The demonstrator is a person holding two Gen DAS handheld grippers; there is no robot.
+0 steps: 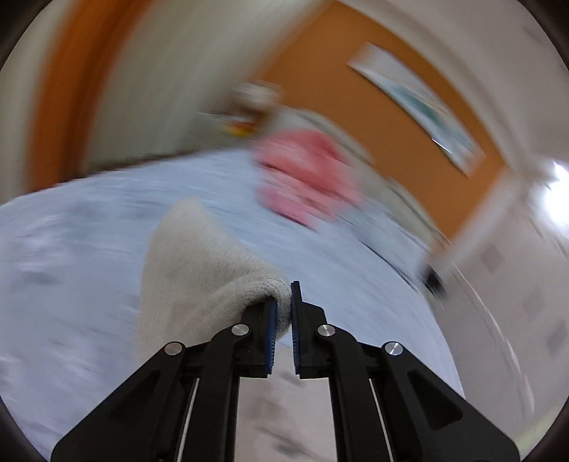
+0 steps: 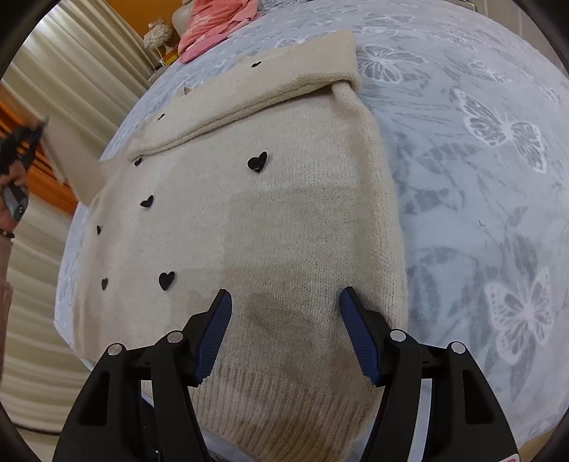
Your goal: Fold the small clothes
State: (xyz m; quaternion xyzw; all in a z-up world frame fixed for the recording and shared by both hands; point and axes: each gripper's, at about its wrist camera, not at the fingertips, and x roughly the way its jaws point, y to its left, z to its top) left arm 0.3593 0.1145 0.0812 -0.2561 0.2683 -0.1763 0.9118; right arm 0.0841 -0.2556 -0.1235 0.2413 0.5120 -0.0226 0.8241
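A cream sweater (image 2: 284,213) dotted with black hearts lies spread on a butterfly-print bedspread (image 2: 480,177), one sleeve folded across its upper part. The right claw (image 2: 284,309) hovers spread wide above the ribbed hem, clasping nothing. The left claw (image 1: 282,312) pinches a cream knit fold, its view smeared by motion blur. Pink clothes (image 2: 213,25) sit at the bed's far edge, partly cut off.

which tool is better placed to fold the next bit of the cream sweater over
Left, probably. The left tool is already shut on a lifted part of the cream sweater, so it can carry that over. The right tool is open above the hem, gripping nothing.
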